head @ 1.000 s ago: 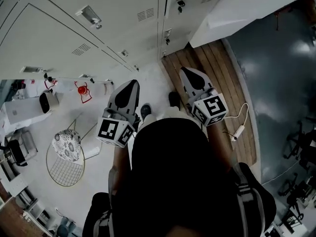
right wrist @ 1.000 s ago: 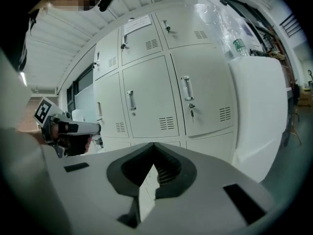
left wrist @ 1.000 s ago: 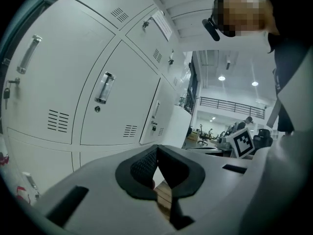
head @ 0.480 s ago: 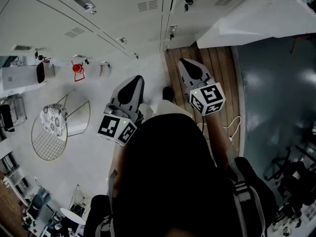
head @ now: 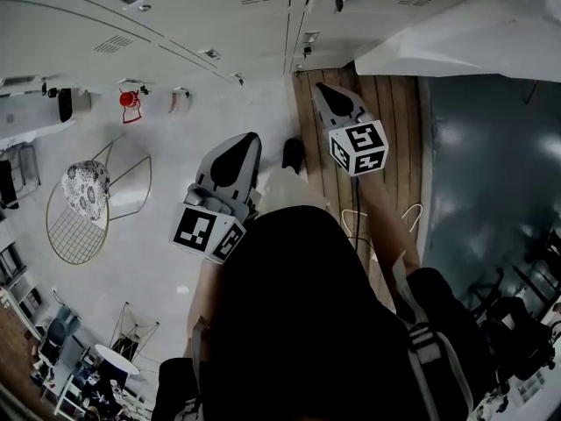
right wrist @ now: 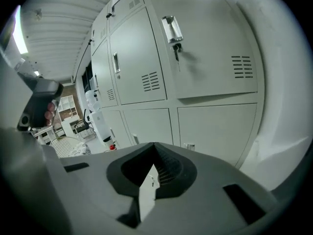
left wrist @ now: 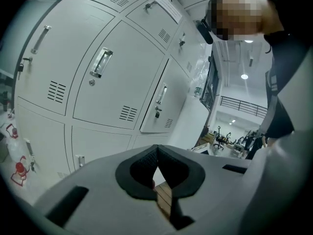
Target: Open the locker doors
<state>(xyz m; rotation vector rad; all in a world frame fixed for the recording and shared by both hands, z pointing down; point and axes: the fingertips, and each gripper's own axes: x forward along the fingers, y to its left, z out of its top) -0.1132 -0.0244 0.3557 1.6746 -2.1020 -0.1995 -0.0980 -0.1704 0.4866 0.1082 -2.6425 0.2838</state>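
Pale grey doors, brown planks

Your lockers (head: 175, 24) are pale grey, the plank strip (head: 390, 121) is brown, and the cubes on your left gripper (head: 251, 137) and right gripper (head: 321, 87) show black-and-white squares.

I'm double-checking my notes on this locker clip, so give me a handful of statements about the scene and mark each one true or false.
1. The left claw is shut and empty. True.
2. The right claw is clamped on a locker handle. False: it is shut on nothing and held clear of the pale grey metal lockers.
3. The round wire chair with a patterned cushion stands on the brown wooden planks. False: it stands on the pale floor to the person's left, while the planks run along the right.
4. The locker door ahead of the right claw carries a silver metal handle. True.
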